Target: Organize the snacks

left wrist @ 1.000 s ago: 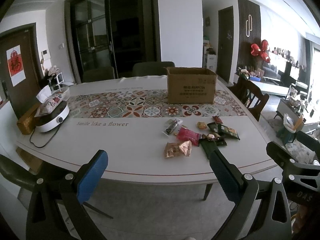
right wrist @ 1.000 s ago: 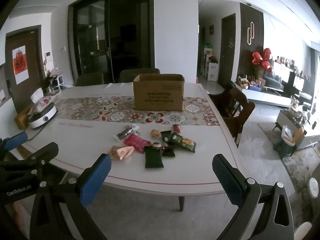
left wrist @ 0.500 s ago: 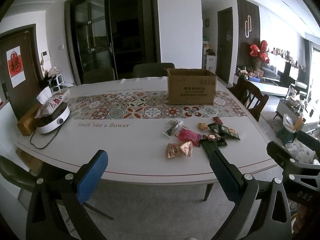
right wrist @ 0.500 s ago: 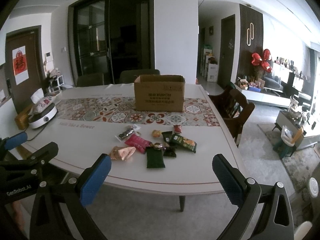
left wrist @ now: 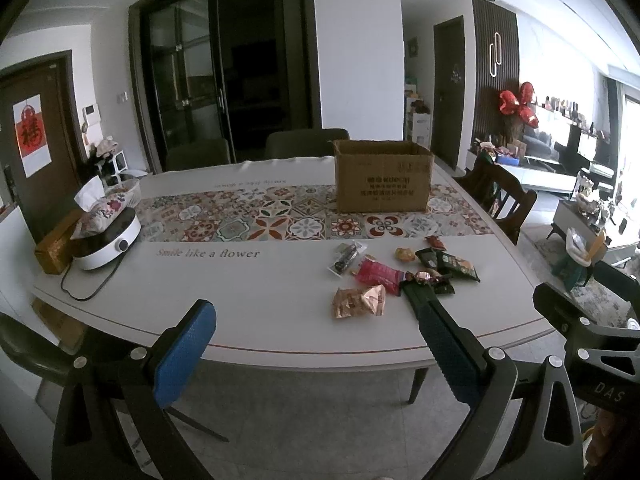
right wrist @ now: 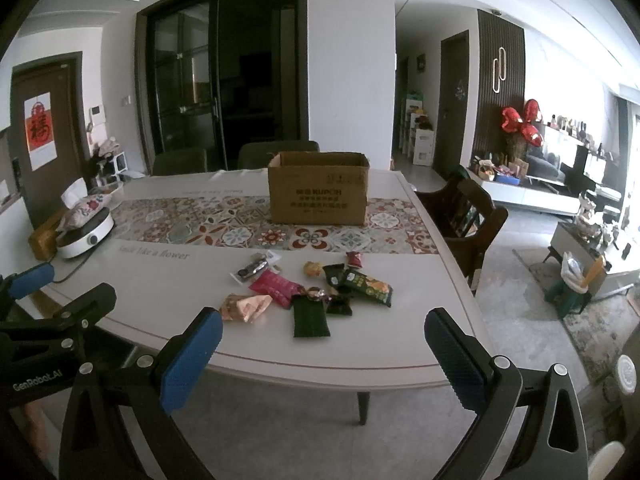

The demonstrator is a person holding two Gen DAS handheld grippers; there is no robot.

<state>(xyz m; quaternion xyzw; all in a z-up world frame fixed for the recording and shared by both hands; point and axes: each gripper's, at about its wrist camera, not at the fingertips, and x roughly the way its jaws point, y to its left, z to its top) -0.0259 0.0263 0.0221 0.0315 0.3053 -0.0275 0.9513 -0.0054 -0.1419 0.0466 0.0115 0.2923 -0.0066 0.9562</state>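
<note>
Several snack packets lie in a loose pile near the table's front right: a gold packet [left wrist: 359,301] [right wrist: 245,306], a pink packet [left wrist: 378,273] [right wrist: 276,285], a dark green packet [right wrist: 310,316], a green chips bag [left wrist: 457,265] [right wrist: 370,285] and a clear packet [left wrist: 346,257] [right wrist: 254,268]. An open cardboard box [left wrist: 382,176] [right wrist: 318,188] stands on the patterned runner behind them. My left gripper [left wrist: 316,346] and right gripper [right wrist: 322,354] are both open and empty, held off the table's front edge.
A white cooker [left wrist: 106,242] with a tissue pouch and cord sits at the table's left end [right wrist: 82,236]. A wooden chair [right wrist: 466,222] stands at the right end and dark chairs behind. The white table edge [left wrist: 312,350] is just ahead.
Both grippers have moved slightly closer to the table; the snacks and box have not moved.
</note>
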